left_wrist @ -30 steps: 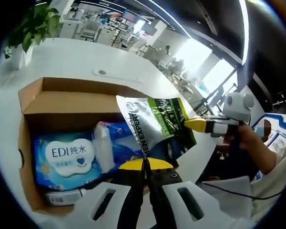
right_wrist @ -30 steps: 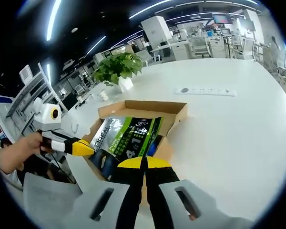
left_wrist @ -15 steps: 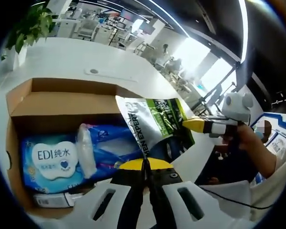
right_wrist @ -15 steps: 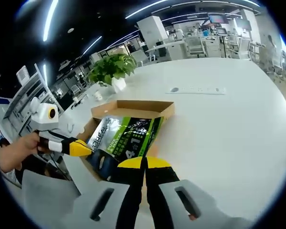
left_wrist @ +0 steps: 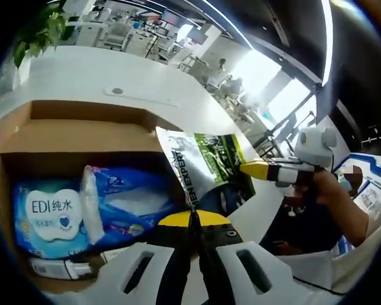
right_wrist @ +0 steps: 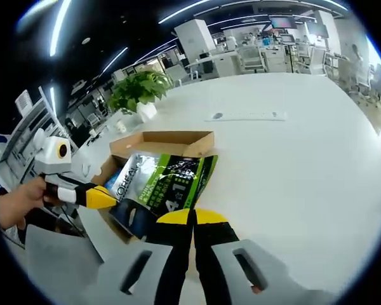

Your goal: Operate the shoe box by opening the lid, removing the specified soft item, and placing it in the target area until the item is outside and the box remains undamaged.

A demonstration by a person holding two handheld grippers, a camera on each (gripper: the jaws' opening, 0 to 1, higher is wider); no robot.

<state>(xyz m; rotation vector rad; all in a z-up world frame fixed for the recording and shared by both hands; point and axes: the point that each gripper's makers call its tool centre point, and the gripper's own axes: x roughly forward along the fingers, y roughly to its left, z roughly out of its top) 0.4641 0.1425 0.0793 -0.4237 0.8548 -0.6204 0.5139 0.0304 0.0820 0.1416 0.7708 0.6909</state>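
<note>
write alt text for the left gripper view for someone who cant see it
Both grippers pinch a green-and-silver pouch above an open cardboard box: the left gripper at its lower edge, the right gripper from the right. Inside lie blue wipes packs; a white table stretches behind.

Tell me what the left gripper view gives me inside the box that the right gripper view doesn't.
Left gripper view: the box interior, with a blue EDI wipes pack and a crinkled blue packet lying on the bottom. Right gripper view: the open white table, a potted plant beyond the box, and a flat socket strip. Both: the cardboard box and the green and silver L'Oreal pouch, pinched by the left gripper and the right gripper at opposite edges.
</note>
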